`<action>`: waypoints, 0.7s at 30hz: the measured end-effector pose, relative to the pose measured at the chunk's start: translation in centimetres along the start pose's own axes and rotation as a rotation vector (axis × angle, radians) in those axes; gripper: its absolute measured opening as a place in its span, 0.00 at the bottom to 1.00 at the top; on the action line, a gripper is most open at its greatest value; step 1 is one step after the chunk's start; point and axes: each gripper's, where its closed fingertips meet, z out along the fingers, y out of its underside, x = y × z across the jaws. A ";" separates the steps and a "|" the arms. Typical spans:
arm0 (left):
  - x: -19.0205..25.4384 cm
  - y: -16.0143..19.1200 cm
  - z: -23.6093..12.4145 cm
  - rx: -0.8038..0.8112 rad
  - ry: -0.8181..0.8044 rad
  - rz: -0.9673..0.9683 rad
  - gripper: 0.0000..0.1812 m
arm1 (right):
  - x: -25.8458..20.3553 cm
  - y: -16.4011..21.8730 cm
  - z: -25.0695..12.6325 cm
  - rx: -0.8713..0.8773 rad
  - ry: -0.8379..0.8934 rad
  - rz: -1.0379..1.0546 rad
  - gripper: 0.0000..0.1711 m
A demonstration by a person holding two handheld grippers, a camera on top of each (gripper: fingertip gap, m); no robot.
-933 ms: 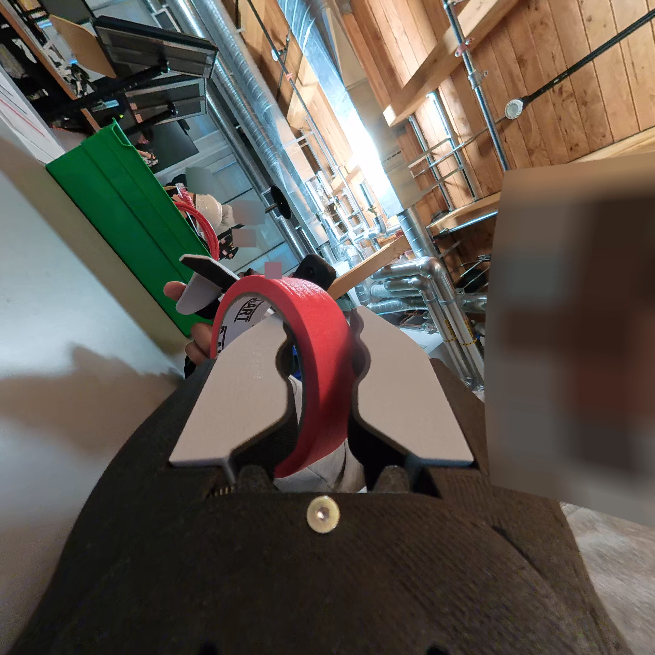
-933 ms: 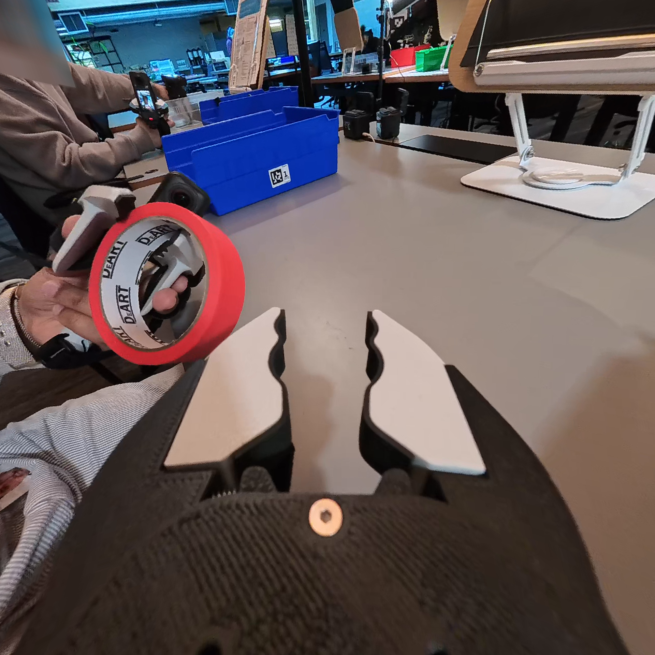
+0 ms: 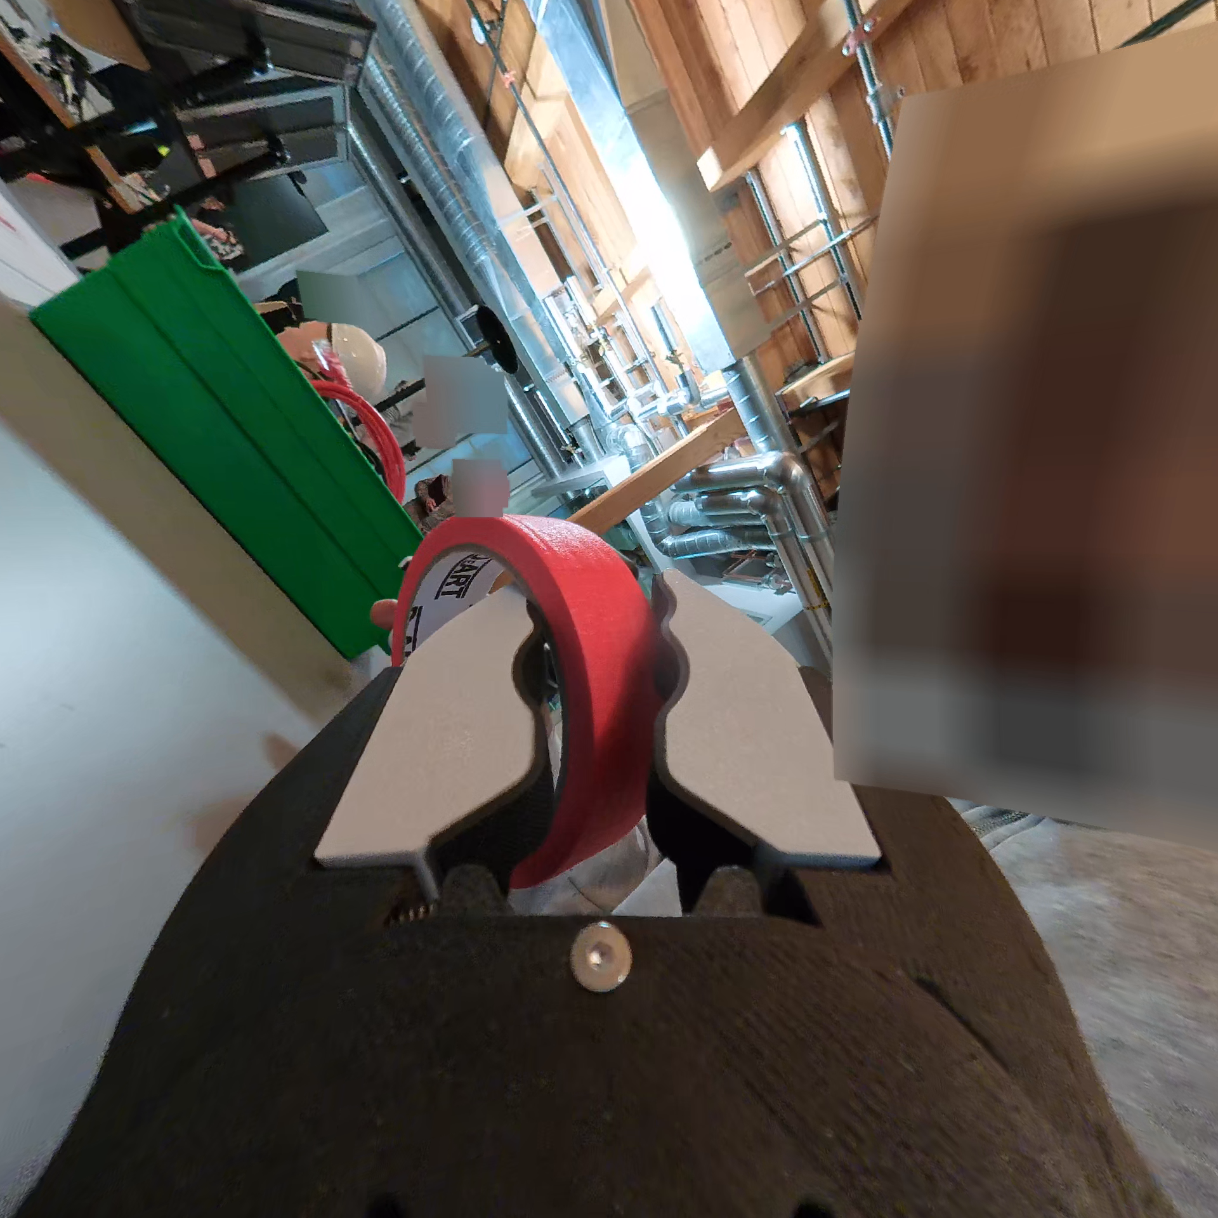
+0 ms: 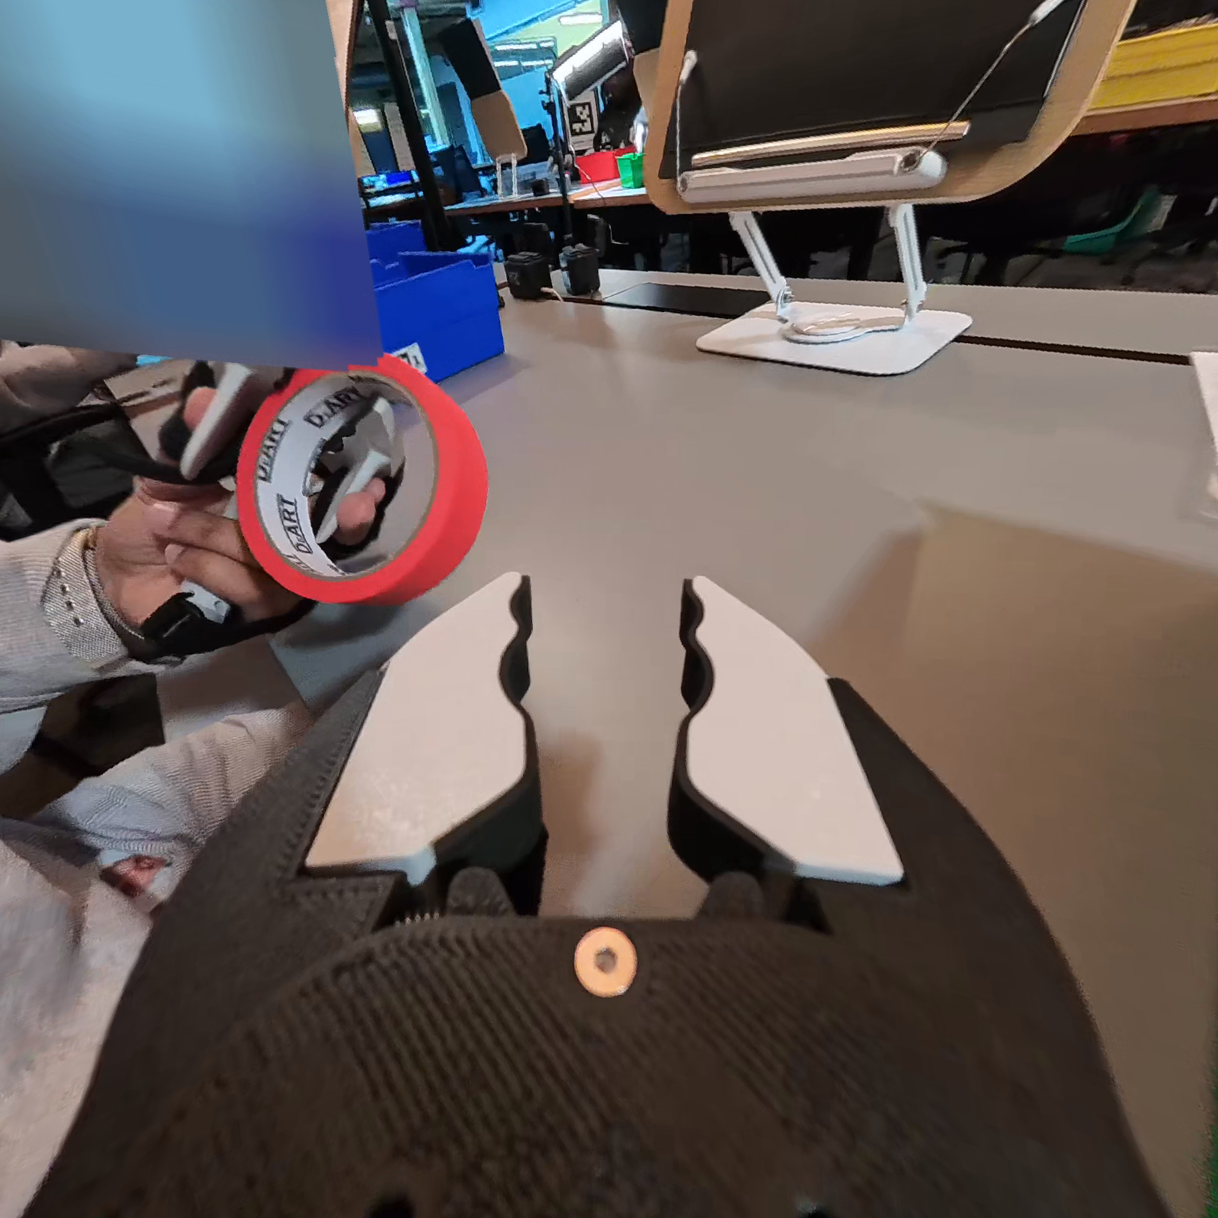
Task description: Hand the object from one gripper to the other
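A red roll of tape (image 3: 600, 659) with a white printed core stands on edge between the fingers of my left gripper (image 3: 586, 593), which is shut on its wall: one finger inside the ring, one outside. In the right wrist view the same tape (image 4: 461, 488) is held up in the air at the left, above the table edge, with a hand gripping the left gripper's handle behind it. My right gripper (image 4: 606, 583) is open and empty. It is just right of and below the tape, not touching it.
A grey table (image 4: 725, 494) lies under the right gripper. On it stand a blue bin (image 4: 441, 316) at the far left and a white laptop stand (image 4: 837, 336) at the back. A green bin (image 3: 217, 422) shows in the left wrist view.
In the right wrist view the tape and left gripper have moved right, closer to the right gripper's fingertips. The right gripper's finger no longer shows behind the tape in the left wrist view.
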 end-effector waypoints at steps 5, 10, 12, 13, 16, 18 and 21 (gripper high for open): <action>0.0 -1.8 1.2 -0.049 0.040 0.008 0.15 | -0.7 -2.3 3.0 0.070 -0.086 0.061 0.26; -0.9 -2.7 1.5 -0.154 0.013 0.132 0.15 | -1.9 -2.7 6.8 0.061 -0.207 0.114 0.27; -0.8 -3.7 1.2 -0.143 0.028 0.149 0.15 | -2.5 -2.8 7.7 0.051 -0.267 0.130 0.27; -0.5 -4.2 0.9 -0.135 0.040 0.155 0.15 | -2.8 -2.9 8.0 0.047 -0.287 0.132 0.26; 0.6 -5.1 0.2 -0.108 0.096 0.156 0.15 | -3.5 -2.9 8.4 0.038 -0.325 0.143 0.25; 1.6 -5.0 -0.1 -0.099 0.152 0.130 0.15 | -4.5 -2.7 8.4 0.024 -0.371 0.172 0.25; 3.1 -3.9 -0.1 -0.120 0.240 0.095 0.15 | -6.5 -2.7 8.3 0.012 -0.480 0.243 0.25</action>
